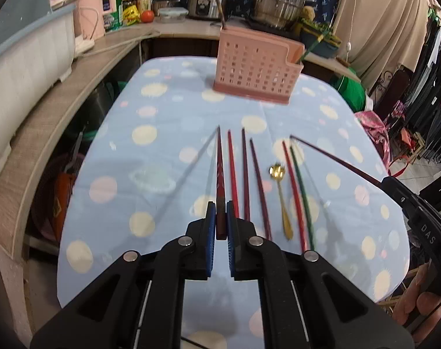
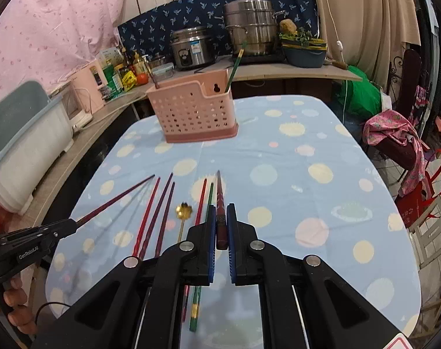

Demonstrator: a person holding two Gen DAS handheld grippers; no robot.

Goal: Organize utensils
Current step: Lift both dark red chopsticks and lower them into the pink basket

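Two chopsticks already stand in the pink perforated plastic utensil basket (image 2: 195,113) at the table's far end. The left gripper (image 1: 220,221) pinches one dark red patterned chopstick (image 1: 219,174), lifted off the blue spotted tablecloth (image 1: 168,110); the right gripper (image 2: 221,224) pinches another dark red chopstick (image 2: 220,200). Five chopsticks and a small gold spoon (image 1: 281,200) lie loose (most work remains). Only the right view shows the basket's interior.
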